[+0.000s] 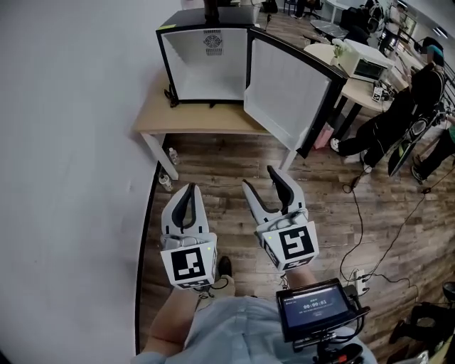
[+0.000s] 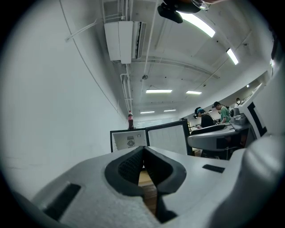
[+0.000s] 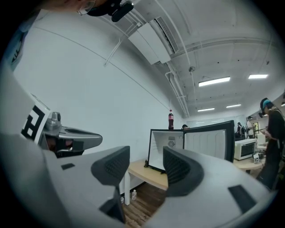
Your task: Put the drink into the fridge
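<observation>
Dark drink (image 1: pixel 211 8) half-cropped atop open fridge (image 1: pixel 206 71)

On top of the fridge (image 3: pixel 165 148) stands a red-labelled bottle (image 3: pixel 171 119), its print too small to read. Well in front of the fridge, a small screen (image 1: pixel 316 307) shows timer-like digits, not surely readable.

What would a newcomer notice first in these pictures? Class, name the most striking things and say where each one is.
The small fridge stands wide open and looks empty on the wooden table by the white wall, its door swung to the right. A cola bottle stands upright on top of it. In the foreground, the left gripper is shut on nothing and the right gripper is open and empty.
</observation>
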A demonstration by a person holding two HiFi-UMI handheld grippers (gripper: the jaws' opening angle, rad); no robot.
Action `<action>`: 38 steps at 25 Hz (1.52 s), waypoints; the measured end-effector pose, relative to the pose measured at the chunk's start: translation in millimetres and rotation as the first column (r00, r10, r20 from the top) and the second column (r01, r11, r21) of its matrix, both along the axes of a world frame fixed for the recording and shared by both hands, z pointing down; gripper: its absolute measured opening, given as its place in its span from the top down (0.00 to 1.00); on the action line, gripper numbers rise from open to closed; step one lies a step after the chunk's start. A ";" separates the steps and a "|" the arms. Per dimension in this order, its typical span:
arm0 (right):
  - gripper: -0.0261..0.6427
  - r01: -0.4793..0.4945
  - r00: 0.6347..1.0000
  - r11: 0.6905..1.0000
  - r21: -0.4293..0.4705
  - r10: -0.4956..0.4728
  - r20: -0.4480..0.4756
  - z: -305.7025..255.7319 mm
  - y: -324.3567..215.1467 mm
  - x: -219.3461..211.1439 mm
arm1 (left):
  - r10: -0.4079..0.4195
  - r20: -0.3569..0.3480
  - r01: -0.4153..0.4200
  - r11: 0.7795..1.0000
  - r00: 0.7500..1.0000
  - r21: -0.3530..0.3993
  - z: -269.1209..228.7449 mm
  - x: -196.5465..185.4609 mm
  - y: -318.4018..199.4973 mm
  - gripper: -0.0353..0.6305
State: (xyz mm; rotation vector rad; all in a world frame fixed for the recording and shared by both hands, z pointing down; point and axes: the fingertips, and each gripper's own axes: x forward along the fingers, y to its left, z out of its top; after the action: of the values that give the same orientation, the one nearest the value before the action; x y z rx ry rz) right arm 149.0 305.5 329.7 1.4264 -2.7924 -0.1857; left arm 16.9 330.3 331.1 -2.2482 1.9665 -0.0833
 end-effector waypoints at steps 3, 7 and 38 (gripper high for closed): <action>0.63 -0.019 1.000 1.000 0.008 0.019 -0.002 -5.2 -32.1 -13.9 | 0.013 -0.007 -0.013 1.000 1.000 0.004 -3.9 -16.1 -35.0 0.93; 0.63 -0.044 0.999 0.999 0.015 0.044 -0.001 -13.7 -71.4 -32.7 | 0.029 -0.014 -0.029 0.999 0.999 0.020 -13.2 -38.0 -75.2 0.93; 0.63 -0.081 0.997 0.997 0.019 0.081 -0.010 0.1 -284.5 -94.2 | 0.066 0.017 -0.066 0.998 0.998 -0.020 11.5 -93.3 -286.0 0.93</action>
State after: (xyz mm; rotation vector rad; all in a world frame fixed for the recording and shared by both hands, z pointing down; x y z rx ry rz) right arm 54.8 21.0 329.7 1.5346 -2.7256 -0.2186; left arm -76.4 44.4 342.6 -2.3145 1.8887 -0.1139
